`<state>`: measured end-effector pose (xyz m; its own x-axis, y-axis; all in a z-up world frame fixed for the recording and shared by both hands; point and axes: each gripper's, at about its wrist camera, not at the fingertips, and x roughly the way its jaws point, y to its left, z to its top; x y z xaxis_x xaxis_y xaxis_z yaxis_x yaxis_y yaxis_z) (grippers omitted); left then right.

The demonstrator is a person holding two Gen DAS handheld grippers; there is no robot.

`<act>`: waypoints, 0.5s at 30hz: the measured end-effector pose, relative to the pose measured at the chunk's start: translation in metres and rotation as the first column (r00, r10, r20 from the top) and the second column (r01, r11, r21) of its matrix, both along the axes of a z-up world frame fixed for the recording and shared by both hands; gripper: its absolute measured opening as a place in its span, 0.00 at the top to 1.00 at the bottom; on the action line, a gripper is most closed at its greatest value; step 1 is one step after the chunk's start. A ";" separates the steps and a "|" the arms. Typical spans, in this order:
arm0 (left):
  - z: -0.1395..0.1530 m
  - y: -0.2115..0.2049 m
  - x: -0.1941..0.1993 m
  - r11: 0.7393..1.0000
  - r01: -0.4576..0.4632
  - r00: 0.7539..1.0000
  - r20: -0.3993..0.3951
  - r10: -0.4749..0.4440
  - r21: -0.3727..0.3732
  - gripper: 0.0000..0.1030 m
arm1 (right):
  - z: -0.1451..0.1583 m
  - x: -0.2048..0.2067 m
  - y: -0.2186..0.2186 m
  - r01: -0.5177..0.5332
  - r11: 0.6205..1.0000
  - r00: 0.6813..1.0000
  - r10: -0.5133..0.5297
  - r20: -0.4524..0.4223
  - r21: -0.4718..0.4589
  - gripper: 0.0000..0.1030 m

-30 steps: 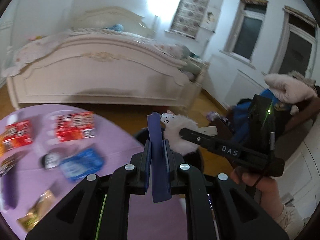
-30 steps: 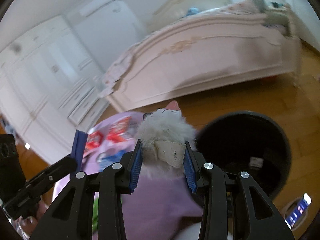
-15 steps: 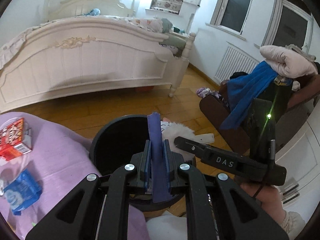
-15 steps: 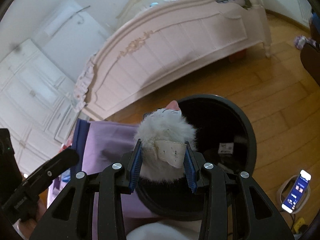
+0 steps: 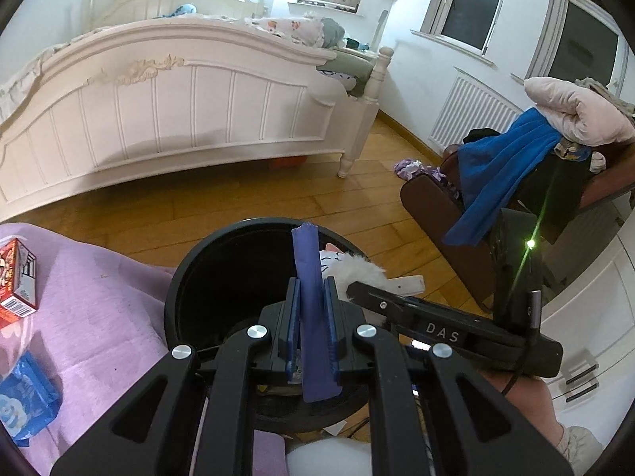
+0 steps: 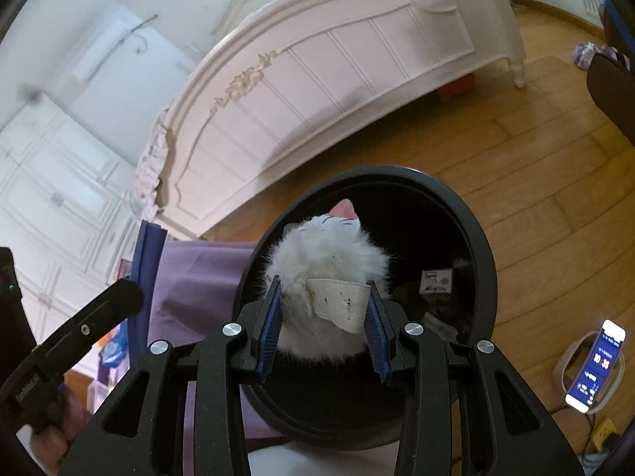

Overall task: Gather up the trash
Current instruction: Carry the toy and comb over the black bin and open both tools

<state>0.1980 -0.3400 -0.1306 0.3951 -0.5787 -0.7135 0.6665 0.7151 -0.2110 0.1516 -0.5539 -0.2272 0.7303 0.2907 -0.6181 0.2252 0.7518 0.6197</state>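
My left gripper (image 5: 311, 297) is shut on a flat dark blue wrapper (image 5: 311, 317) and holds it upright over the round black trash bin (image 5: 190, 273). My right gripper (image 6: 323, 309) is shut on a fluffy white cat plush (image 6: 325, 254) with a cloth tag, held over the open black trash bin (image 6: 482, 261). The plush also shows in the left wrist view (image 5: 353, 267) just right of the wrapper. Some small trash lies at the bin's bottom (image 6: 436, 277).
A table with a purple cloth (image 5: 99, 297) is left of the bin, with a red box (image 5: 16, 277) and a blue packet (image 5: 24, 396) on it. A white bed (image 5: 178, 103) stands behind. A chair with clothes (image 5: 516, 166) is right. A phone (image 6: 595, 365) lies on the floor.
Both grippers have swung right from the purple table to over the bin, still holding the wrapper and the plush. The bin now fills more of both views.
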 end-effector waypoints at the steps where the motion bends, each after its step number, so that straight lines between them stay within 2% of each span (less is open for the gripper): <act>1: -0.002 -0.001 0.001 1.000 0.001 1.000 -0.004 -0.001 0.002 0.87 | -0.002 0.001 -0.001 0.000 1.000 1.000 0.000 -0.002 0.003 0.63; 5: -0.003 -0.006 0.004 1.000 -0.003 1.000 -0.007 0.003 0.013 0.85 | -0.004 0.004 -0.001 -0.002 1.000 1.000 0.002 -0.020 0.003 0.58; 6: -0.003 -0.007 0.005 1.000 -0.010 1.000 -0.006 0.010 0.020 0.84 | -0.004 0.004 -0.001 0.002 1.000 1.000 -0.002 -0.023 -0.001 0.51; 8: -0.004 -0.007 0.005 0.999 -0.022 1.000 -0.010 0.022 0.031 0.74 | -0.002 0.002 -0.001 0.013 1.000 1.000 -0.013 -0.019 0.000 0.41; 10: -0.001 -0.004 0.003 0.999 -0.033 0.999 0.001 0.033 0.025 0.48 | 0.000 0.001 -0.001 0.017 1.000 1.000 -0.018 -0.016 -0.003 0.37; 12: 0.005 0.001 0.000 0.999 -0.046 0.999 0.022 0.046 0.018 0.42 | 0.003 0.000 0.001 0.013 1.000 1.000 -0.014 -0.016 -0.006 0.37; 15: 0.014 0.011 -0.005 0.998 -0.057 0.998 0.024 0.057 0.003 0.41 | 0.011 -0.003 0.008 0.003 1.000 1.000 -0.003 -0.004 -0.009 0.37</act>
